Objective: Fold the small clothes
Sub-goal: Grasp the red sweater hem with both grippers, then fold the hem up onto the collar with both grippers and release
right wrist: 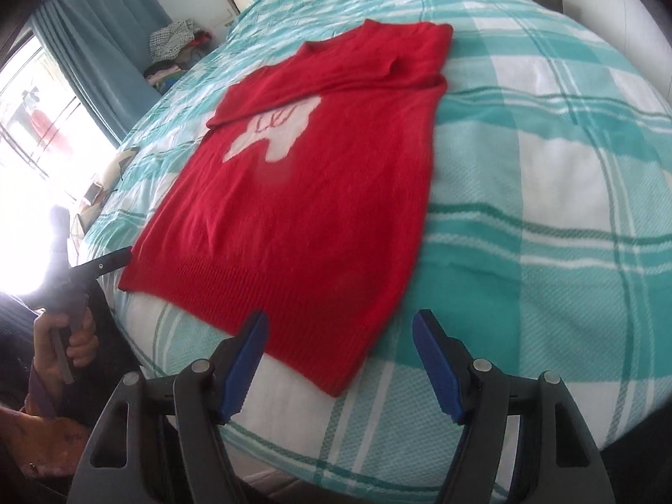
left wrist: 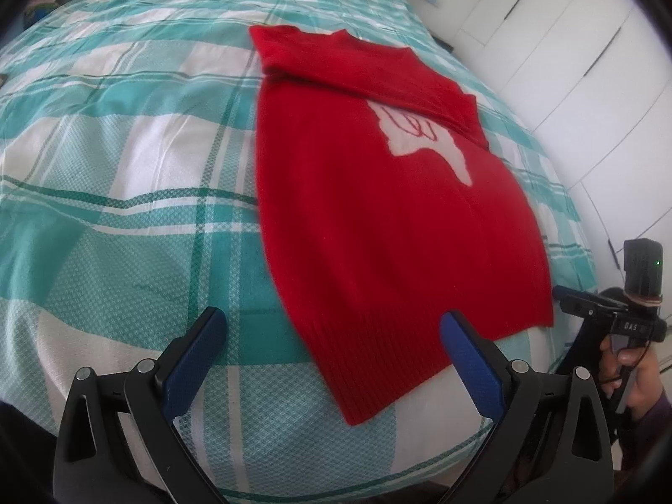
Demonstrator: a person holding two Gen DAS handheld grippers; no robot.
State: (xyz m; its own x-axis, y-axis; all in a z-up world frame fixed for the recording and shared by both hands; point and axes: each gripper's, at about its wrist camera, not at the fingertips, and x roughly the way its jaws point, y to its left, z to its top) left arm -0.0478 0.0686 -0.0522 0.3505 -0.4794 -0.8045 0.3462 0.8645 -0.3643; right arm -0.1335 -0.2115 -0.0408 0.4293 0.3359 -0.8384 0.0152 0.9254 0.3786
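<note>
Sweater: red knit sweater (left wrist: 378,210) lies flat on the bed, ribbed hem nearest the cameras, neck at the far end; both sleeves seem already turned in across the chest, which would explain the narrow oblong shape.
Motif: a white patch with red stitching (left wrist: 420,138) shows on the chest, partly covered by a folded-in sleeve.
Left claw: left claw (left wrist: 332,357) stands wide open and holds nothing, poised just short of the hem's left corner; I judge it is lined up to pinch that corner.
Right claw: right claw (right wrist: 340,357) is likewise spread apart and empty, near the hem's right corner; whether either pad touches the knit I cannot tell.
Likely step: with the two claws set at the hem, the next fold probably carries the bottom up toward the neck.
Surface: bed cover (left wrist: 126,168), teal-and-white plaid, soft and a little rumpled, so the knit may drag rather than slide.
Room: white wardrobe doors (left wrist: 567,42) on one side; blue curtain (right wrist: 96,29) and a bright window on the other; a pile of clothes (right wrist: 176,46) beyond the bed.
</note>
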